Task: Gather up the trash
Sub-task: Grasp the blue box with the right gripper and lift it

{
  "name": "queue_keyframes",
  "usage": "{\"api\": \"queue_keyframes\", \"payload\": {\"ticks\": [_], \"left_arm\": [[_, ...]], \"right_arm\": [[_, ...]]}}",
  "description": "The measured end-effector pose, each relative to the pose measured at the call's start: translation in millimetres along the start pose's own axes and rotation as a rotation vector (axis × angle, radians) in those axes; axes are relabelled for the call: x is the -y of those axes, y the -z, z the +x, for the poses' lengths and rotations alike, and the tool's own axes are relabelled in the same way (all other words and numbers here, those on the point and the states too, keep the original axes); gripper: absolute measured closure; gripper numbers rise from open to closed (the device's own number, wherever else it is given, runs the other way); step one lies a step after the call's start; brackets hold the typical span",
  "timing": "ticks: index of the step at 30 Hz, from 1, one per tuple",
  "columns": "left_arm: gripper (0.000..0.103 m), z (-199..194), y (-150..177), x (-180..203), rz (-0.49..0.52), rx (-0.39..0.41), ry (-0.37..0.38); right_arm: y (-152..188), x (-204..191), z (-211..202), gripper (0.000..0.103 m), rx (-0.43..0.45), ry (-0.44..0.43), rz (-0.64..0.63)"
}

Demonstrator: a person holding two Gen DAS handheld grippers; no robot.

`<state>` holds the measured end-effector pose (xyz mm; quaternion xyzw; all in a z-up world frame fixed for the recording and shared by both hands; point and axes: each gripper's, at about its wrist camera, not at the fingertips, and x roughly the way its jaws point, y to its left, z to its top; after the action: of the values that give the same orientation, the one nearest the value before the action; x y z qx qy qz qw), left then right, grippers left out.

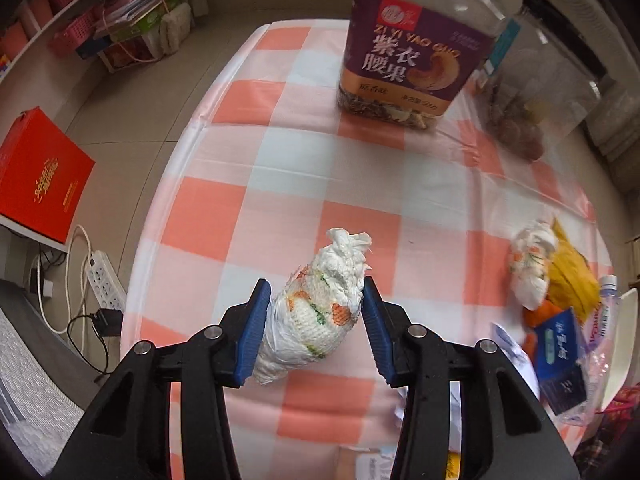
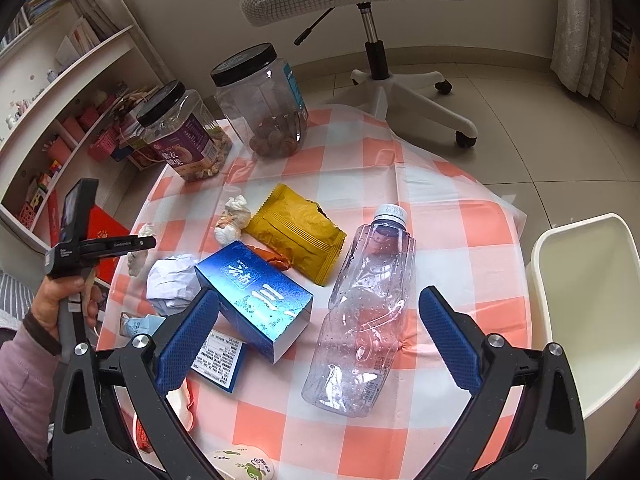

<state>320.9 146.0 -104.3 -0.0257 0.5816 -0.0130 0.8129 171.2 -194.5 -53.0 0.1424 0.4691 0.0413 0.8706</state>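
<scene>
Left claw (image 1: pixel 316 320): points steeply down at the tabletop (image 1: pixel 280 168), part closed; its blue pads (image 1: pixel 254 332) touch both sides of a crumpled tissue (image 1: pixel 320 312).
Right claw (image 2: pixel 316 340): jaws wide, tilted down over a clear bottle (image 2: pixel 368 312), gripping nothing.
Left hand (image 2: pixel 60 300): wraps the left claw's handle at the tabletop's left edge.
Left view only: red box (image 1: pixel 44 176) and power strip (image 1: pixel 104 280) on the floor.
Right view only: white bin (image 2: pixel 584 312) beside the tabletop, blue box (image 2: pixel 256 300), yellow wrapper (image 2: pixel 296 232), office chair (image 2: pixel 376 8).
</scene>
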Motion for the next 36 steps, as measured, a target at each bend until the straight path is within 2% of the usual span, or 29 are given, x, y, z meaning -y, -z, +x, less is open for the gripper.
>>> {"api": "queue_keyframes", "payload": {"ticks": [5, 10, 12, 14, 17, 22, 26, 27, 29, 30, 32, 36], "left_arm": [[0.057, -80, 52, 9, -0.163, 0.071, 0.213], [0.056, -126, 124, 27, -0.225, 0.146, 0.364], [0.056, -126, 140, 26, -0.250, 0.165, 0.360], [0.056, -121, 143, 25, -0.243, 0.168, 0.298], [0.056, -124, 139, 20, -0.216, 0.201, 0.245], [0.056, -139, 139, -2, -0.254, 0.220, 0.310], [0.056, -143, 139, -8, -0.272, 0.220, 0.328], [0.056, -144, 140, -8, -0.274, 0.219, 0.334], [0.056, -144, 140, -10, -0.274, 0.216, 0.342], [0.056, -145, 141, -10, -0.273, 0.216, 0.342], [0.056, -144, 141, -10, -0.270, 0.214, 0.340], [0.056, -142, 142, -10, -0.269, 0.207, 0.332]], "right_arm": [[-1, -6, -9, 0.007, 0.040, 0.009, -0.030], [2, -39, 5, 0.007, 0.015, 0.002, -0.221], [6, -58, 19, 0.007, -0.037, 0.013, -0.344], [9, -74, 33, 0.007, -0.097, 0.030, -0.446], [10, -89, 52, 0.007, -0.162, 0.018, -0.510], [8, -103, 83, 0.007, -0.224, 0.059, -0.553], [12, -115, 102, 0.008, -0.258, 0.096, -0.603], [13, -117, 107, 0.011, -0.260, 0.120, -0.621], [14, -116, 118, 0.029, -0.281, 0.156, -0.640], [14, -115, 121, 0.030, -0.284, 0.154, -0.637], [11, -114, 117, 0.043, -0.252, 0.130, -0.633], [1, -111, 102, 0.056, -0.213, 0.097, -0.591]]}}
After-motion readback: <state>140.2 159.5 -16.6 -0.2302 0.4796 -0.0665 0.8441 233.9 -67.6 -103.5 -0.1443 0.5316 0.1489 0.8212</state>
